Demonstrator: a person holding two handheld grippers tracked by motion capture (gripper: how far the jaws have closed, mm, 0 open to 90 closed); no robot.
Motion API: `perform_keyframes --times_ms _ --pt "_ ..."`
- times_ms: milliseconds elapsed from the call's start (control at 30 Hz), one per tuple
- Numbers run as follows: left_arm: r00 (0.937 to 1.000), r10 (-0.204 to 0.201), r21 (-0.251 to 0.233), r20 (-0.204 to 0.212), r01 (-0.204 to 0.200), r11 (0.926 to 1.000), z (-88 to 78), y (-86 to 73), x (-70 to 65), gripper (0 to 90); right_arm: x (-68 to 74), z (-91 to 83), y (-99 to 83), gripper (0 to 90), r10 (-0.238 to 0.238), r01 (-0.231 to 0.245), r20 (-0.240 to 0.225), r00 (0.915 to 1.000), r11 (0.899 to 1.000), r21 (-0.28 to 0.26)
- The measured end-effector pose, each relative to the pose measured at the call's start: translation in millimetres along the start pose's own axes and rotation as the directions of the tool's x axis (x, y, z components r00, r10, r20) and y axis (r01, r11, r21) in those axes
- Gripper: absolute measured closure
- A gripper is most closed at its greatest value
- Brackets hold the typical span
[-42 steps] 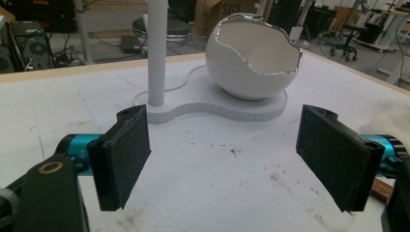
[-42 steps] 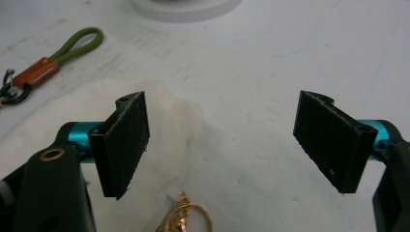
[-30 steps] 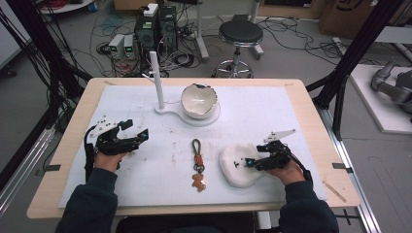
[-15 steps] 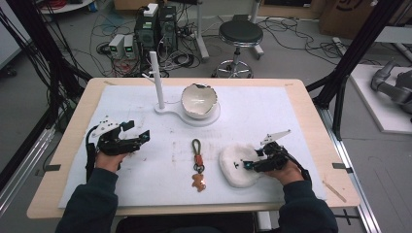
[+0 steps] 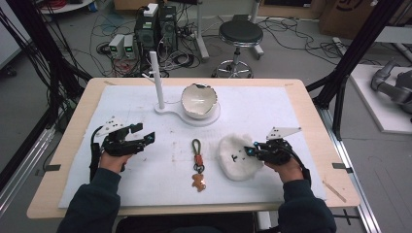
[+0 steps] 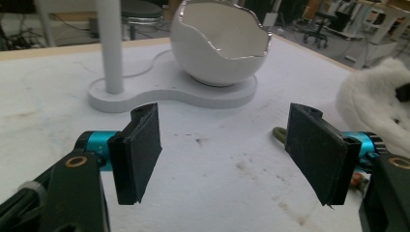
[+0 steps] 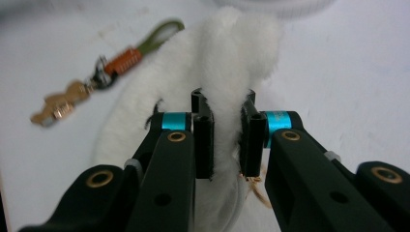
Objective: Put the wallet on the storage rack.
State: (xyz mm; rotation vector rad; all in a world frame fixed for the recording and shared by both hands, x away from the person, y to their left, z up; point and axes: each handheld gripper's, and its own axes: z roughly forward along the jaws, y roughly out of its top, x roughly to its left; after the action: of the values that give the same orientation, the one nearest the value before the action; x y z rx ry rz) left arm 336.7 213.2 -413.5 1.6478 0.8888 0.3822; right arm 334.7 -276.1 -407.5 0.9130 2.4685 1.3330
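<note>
White fluffy item, gripped at its near-right edge

The white fluffy item (image 5: 237,156) lies flat on the table cover, just right of the keychain (image 5: 197,165) and apart from it. Its pile is long and soft, with small dark marks on top. A fold of its edge (image 7: 223,121) stands pinched between the jaws of the right gripper (image 7: 226,140).

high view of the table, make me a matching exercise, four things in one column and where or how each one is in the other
Things:
1. fluffy white pouch
2. keychain
3. eggshell-shaped bowl
4. left tool

States:
A. lies flat on the mat between the two hands
B. open, nothing between its jaws
C. pinched at its edge by the right tool
D. sits on the white stand beside a post

Pairs: 1-C, 2-A, 3-D, 4-B
</note>
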Motion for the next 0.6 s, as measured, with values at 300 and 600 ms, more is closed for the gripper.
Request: perform_keyframes --times_ms 300,600 --pt "0.9854 0.032 0.030 0.167 -0.038 0.9988 28.0 2.8 -32.6 28.6 17.1 4.6 20.9 81.0 -0.089 0.082 -0.049 0.9949 0.988 -0.131" --pt "0.9442 0.040 0.103 0.327 -0.078 0.9917 59.9 4.5 -67.0 25.6 41.4 27.4 37.2 80.8 -0.192 0.172 -0.163 0.9677 0.976 -0.131"
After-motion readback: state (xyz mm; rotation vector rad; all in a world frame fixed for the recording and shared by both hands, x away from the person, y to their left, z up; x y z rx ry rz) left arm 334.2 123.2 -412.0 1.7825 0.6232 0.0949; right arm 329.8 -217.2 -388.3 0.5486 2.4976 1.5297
